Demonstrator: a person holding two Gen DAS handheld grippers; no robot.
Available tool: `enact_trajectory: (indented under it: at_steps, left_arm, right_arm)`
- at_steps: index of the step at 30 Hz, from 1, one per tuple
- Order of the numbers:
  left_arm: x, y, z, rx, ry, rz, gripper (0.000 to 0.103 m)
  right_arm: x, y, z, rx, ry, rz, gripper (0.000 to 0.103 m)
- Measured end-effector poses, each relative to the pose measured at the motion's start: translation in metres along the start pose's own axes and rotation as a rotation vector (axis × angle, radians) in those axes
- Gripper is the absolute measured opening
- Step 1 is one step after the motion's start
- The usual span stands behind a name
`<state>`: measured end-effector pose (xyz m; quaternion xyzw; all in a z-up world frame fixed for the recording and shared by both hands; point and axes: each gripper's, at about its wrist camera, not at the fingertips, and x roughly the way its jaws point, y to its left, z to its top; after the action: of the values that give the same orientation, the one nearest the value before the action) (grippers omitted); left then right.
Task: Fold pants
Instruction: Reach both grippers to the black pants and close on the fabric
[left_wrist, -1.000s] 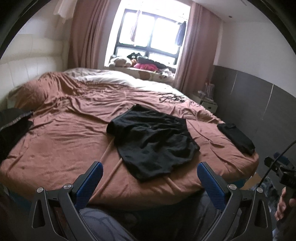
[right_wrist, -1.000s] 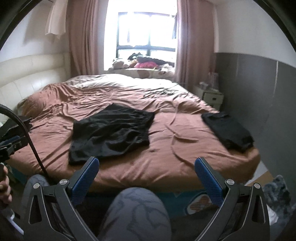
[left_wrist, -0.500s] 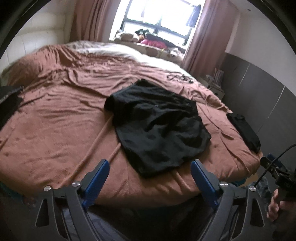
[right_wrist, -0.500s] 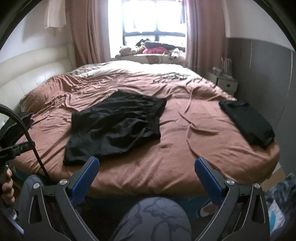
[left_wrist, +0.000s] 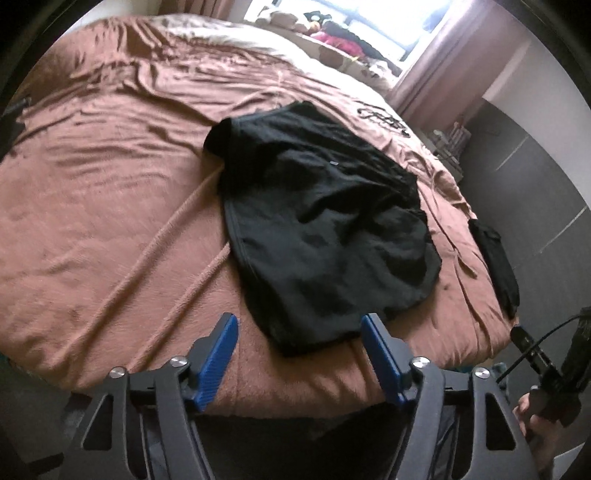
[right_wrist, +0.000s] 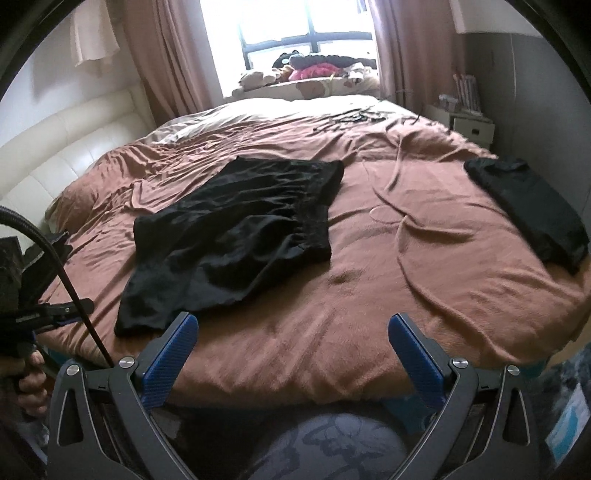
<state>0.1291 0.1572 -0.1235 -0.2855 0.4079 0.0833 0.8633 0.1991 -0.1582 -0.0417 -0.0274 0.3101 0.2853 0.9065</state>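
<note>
Black pants (left_wrist: 325, 229) lie spread and rumpled on the brown bed cover (left_wrist: 110, 221); they also show in the right wrist view (right_wrist: 236, 232), left of centre. My left gripper (left_wrist: 300, 326) is open and empty, its blue pads straddling the near hem of the pants just above the bed's front edge. My right gripper (right_wrist: 293, 328) is open and empty, over bare cover near the front edge, its left fingertip (right_wrist: 183, 325) close to the pants' near corner.
A folded black garment (right_wrist: 532, 210) lies at the bed's right edge, also in the left wrist view (left_wrist: 496, 266). A white padded headboard (right_wrist: 55, 155) is on the left, a nightstand (right_wrist: 469, 125) at far right, and stuffed toys (right_wrist: 306, 68) on the window sill.
Both grippers have moved forward and down toward the bed. The left one now reaches the near hem of the pants and has narrowed somewhat. The pants have not moved.
</note>
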Motion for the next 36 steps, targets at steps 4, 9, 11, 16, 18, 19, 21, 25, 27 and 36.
enact_trajectory:
  at_steps: [4,9,11,16,18,19,21,25,27,36]
  left_arm:
    - [0.019,0.007,0.005,-0.043,0.044,-0.009,0.060]
    - [0.040,0.021,0.009,-0.120,0.108,-0.035,0.059]
    - [0.047,0.025,0.010,-0.144,0.131,-0.046,0.059]
    - [0.053,0.035,0.015,-0.192,0.146,-0.059,0.058]
    - [0.055,0.039,0.019,-0.214,0.146,-0.070,0.058]
    - [0.057,0.041,0.022,-0.221,0.145,-0.073,0.058]
    - [0.061,0.043,0.027,-0.228,0.143,-0.078,0.058]
    - [0.064,0.056,0.031,-0.303,0.139,-0.141,0.057]
    - [0.060,0.063,0.027,-0.342,0.140,-0.168,0.053]
    - [0.046,0.067,0.006,-0.397,0.147,-0.191,0.039]
  right_arm:
    - [0.017,-0.010,0.002,0.031,0.031,0.040,0.103]
    - [0.039,-0.017,0.006,0.060,0.068,0.085,0.095]
    - [0.049,-0.021,0.008,0.077,0.085,0.103,0.093]
    - [0.072,-0.028,0.012,0.117,0.120,0.151,0.093]
    - [0.082,-0.031,0.013,0.127,0.133,0.164,0.093]
    - [0.087,-0.032,0.014,0.135,0.141,0.173,0.093]
    - [0.096,-0.034,0.016,0.150,0.150,0.186,0.093]
    - [0.114,-0.036,0.019,0.187,0.174,0.226,0.093]
    - [0.124,-0.037,0.021,0.209,0.188,0.256,0.092]
    - [0.172,-0.038,0.031,0.302,0.232,0.322,0.084]
